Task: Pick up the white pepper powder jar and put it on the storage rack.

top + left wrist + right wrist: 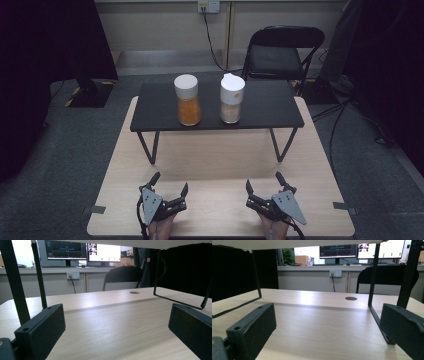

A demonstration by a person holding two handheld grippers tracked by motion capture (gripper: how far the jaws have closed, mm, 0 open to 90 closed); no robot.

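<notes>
Two jars with white lids stand on a black raised shelf [260,107]: one with orange contents [188,100] on the left, one with pale contents [231,98] on the right, its lid flap raised. Near the front edge of the wooden table [215,160], my left gripper [170,182] rests open, nothing between its jaws. My right gripper [263,181] rests open beside it, also holding nothing. In the left gripper view the left gripper [115,325] looks under the shelf across bare tabletop; the right gripper [327,325] sees the same in its own view.
The shelf's black wire legs [150,147] stand on the table between the grippers and the far side. A black folding chair [282,52] sits behind the table. Monitors [82,251] and a wall socket [335,273] line the back wall.
</notes>
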